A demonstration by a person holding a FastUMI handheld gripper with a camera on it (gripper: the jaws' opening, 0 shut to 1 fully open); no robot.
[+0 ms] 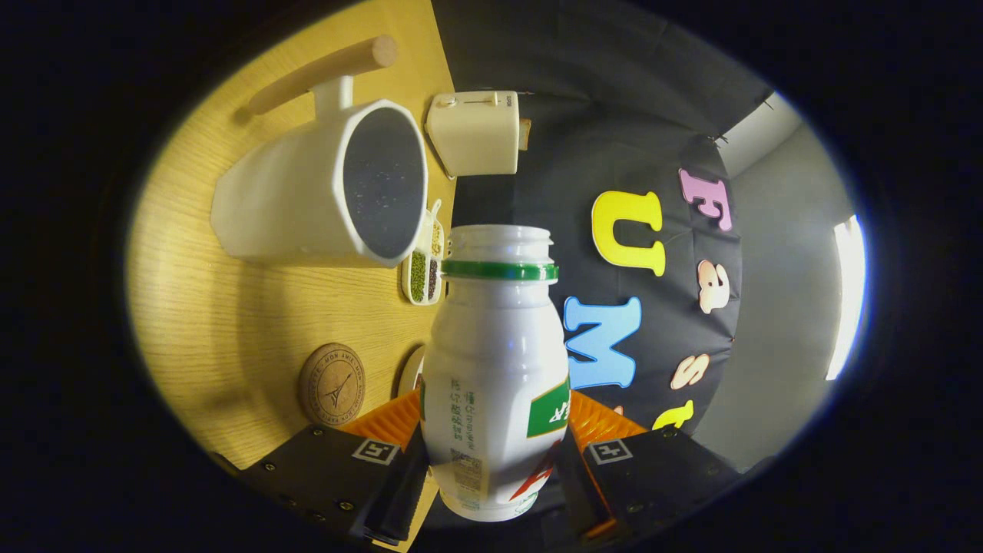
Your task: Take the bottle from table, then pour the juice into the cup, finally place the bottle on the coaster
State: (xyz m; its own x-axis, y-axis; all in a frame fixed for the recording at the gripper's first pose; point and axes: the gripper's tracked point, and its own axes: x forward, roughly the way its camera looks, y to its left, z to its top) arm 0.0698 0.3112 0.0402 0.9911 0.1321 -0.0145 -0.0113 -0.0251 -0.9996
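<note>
The tool [495, 461] is clamped on the bottle [495, 361], both fingers pressing its sides, tipped sideways with its open mouth just beside the cup [322, 184] rim. I'd worry the juice misses onto the table [230, 322], or the smooth bottle slips; the coaster [332, 384] waits nearby.

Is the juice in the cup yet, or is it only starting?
Picking up looks done: the gripper is shut on the bottle, cap off. It is tipped sideways with the mouth near the cup, so pouring seems in hand; no juice is visible. Left: set the bottle on the coaster.
</note>
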